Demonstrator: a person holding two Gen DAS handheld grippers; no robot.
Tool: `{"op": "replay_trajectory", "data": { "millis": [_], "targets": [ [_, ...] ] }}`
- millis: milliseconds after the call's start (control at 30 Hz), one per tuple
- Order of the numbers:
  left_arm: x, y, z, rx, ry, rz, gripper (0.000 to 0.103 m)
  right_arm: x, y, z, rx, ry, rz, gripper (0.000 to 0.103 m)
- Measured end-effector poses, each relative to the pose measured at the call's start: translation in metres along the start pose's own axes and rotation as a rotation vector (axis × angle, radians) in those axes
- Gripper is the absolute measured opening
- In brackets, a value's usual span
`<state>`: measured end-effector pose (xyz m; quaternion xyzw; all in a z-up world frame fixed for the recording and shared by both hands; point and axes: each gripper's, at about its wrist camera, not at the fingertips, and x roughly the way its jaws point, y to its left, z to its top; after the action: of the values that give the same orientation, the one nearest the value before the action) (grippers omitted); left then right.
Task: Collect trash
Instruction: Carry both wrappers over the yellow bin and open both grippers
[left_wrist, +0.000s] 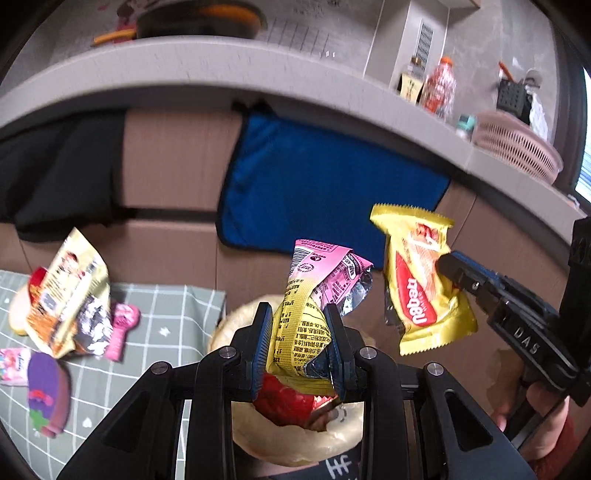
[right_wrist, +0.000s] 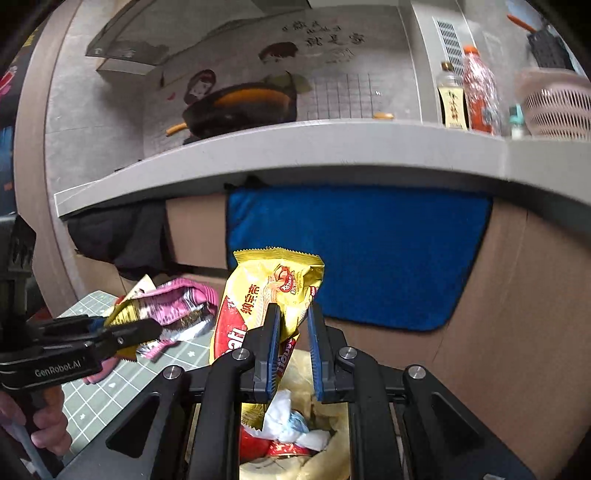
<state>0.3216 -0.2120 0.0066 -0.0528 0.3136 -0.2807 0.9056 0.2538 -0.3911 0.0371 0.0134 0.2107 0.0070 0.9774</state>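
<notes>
Over the bin (left_wrist: 295, 443), left gripper (left_wrist: 300, 345) clamps a pink-yellow wrapper (left_wrist: 314, 295) (crumpled); right gripper (right_wrist: 291, 350) pinches a yellow wrapper (right_wrist: 273, 288).

Left hand-held gripper (left_wrist: 299, 345): black angular plastic frame, blue ribbed pads, silver round screws.
Right hand-held gripper (right_wrist: 291, 349): the same build.
Sleeve (left_wrist: 561, 439): red cuff.

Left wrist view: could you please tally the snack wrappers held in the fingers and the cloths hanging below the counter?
Held wrappers: 2 (pink-and-yellow wrapper, yellow wafer wrapper)
Hanging cloths: 2 (blue cloth, black cloth)
Total: 4
</notes>
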Motion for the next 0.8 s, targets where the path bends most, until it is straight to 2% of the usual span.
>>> {"op": "replay_trajectory", "data": {
  "millis": [100, 300, 500, 567, 667, 733, 800],
  "targets": [
    [0.026, 0.003, -0.009, -0.005, 0.067, -0.006, 0.029, 0.011, -0.009, -0.008, 0.016, 0.021, -0.009, 0.013],
    [0.102, 0.018, -0.038, -0.071, 0.330, -0.047, 0.029, 0.033, -0.025, -0.021, 0.052, 0.070, -0.016, 0.013],
    [0.155, 0.019, -0.063, -0.048, 0.490, -0.011, 0.029, 0.053, -0.040, -0.033, 0.082, 0.118, -0.023, 0.013],
    [0.159, 0.011, -0.063, 0.018, 0.469, 0.024, 0.029, 0.060, -0.043, -0.037, 0.091, 0.133, -0.025, 0.013],
    [0.166, 0.009, -0.063, 0.013, 0.496, -0.039, 0.030, 0.069, -0.046, -0.042, 0.103, 0.157, -0.023, 0.013],
    [0.159, 0.013, -0.057, 0.010, 0.463, -0.077, 0.035, 0.076, -0.046, -0.045, 0.110, 0.172, -0.014, 0.013],
    [0.144, 0.017, -0.049, 0.023, 0.402, -0.078, 0.044, 0.081, -0.044, -0.048, 0.108, 0.185, -0.005, 0.013]
  ]
}}
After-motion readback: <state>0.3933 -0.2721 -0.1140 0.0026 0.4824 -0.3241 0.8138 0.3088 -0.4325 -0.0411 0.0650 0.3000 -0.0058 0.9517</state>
